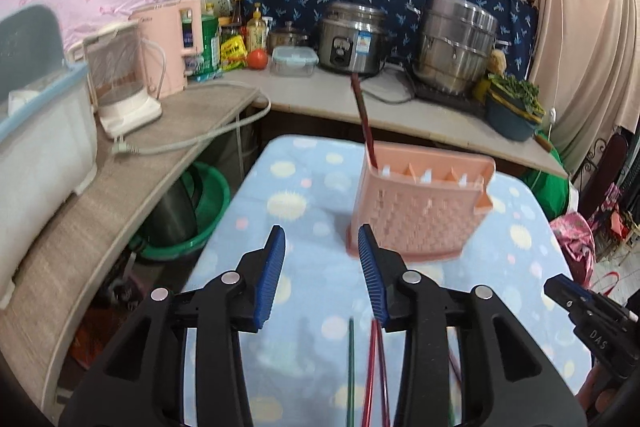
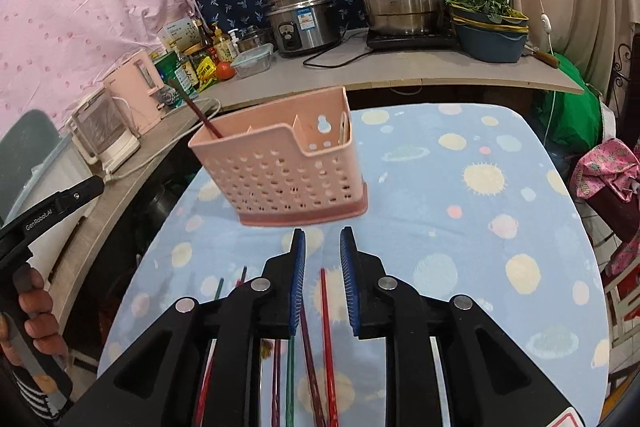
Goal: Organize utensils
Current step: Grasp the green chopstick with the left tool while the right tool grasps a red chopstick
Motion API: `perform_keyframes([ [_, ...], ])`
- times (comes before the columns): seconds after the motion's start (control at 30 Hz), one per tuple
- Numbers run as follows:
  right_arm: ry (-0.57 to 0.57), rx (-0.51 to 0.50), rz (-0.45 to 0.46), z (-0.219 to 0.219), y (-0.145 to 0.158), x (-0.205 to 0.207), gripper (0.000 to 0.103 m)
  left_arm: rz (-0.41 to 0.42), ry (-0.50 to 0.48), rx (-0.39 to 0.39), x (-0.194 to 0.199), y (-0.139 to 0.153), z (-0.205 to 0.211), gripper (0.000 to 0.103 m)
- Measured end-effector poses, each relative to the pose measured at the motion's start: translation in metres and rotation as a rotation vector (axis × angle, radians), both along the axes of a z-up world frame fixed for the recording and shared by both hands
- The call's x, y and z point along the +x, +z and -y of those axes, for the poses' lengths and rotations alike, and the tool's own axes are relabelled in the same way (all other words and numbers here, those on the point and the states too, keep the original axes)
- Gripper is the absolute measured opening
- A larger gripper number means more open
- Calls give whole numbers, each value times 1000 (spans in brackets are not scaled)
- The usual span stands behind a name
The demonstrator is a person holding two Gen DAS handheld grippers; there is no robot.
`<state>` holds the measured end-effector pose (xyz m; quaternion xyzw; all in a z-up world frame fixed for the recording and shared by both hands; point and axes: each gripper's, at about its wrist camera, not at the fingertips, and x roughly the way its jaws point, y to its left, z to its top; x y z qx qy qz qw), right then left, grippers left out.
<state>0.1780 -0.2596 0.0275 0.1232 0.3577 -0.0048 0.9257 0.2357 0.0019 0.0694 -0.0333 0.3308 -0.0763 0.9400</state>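
A pink perforated utensil holder (image 1: 416,211) stands on the blue patterned table (image 1: 312,187); it also shows in the right wrist view (image 2: 288,167). One dark red chopstick (image 1: 362,115) stands in its left compartment, also seen in the right wrist view (image 2: 198,113). Several red and green chopsticks (image 2: 316,351) lie on the cloth near me, also seen in the left wrist view (image 1: 370,371). My left gripper (image 1: 322,251) is open and empty, just in front of the holder. My right gripper (image 2: 322,251) is open and empty, above the lying chopsticks.
Counters hold a kettle (image 1: 124,83), pink appliance (image 1: 172,43), bottles, tomato (image 1: 257,59), rice cooker (image 1: 352,39), steel steamer pot (image 1: 456,43) and a bowl of greens (image 1: 512,103). A green basin (image 1: 188,219) sits under the left counter. The other gripper shows at right (image 1: 588,315).
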Motion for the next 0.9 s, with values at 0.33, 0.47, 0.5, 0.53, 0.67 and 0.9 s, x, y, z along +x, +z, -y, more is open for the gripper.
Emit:
perform_keyframes([
  [0.33,-12,-41,-96,-14,-47,-72,19,-138,-19,48,-64,-68,-8,36],
  [0.47,-8,-40,-141,-18,-68,-90,19,-190,-23,61,-81,-90,-8,36],
  [0.5,-7,-38,-152,-19,-72,-94,19,-202,-26,67,-86,-96,-8,36],
  [0.53,-6,-34,-161,-20,-77,-98,19,-211,-29,71,-90,-101,-7,36],
  [0.67,2,-16,-188,-25,-92,-110,19,-247,-35,81,-105,-118,-9,36],
  [0.9,6,-28,-202,-31,-102,-127,19,-276,-59,91,-127,-129,-10,36],
])
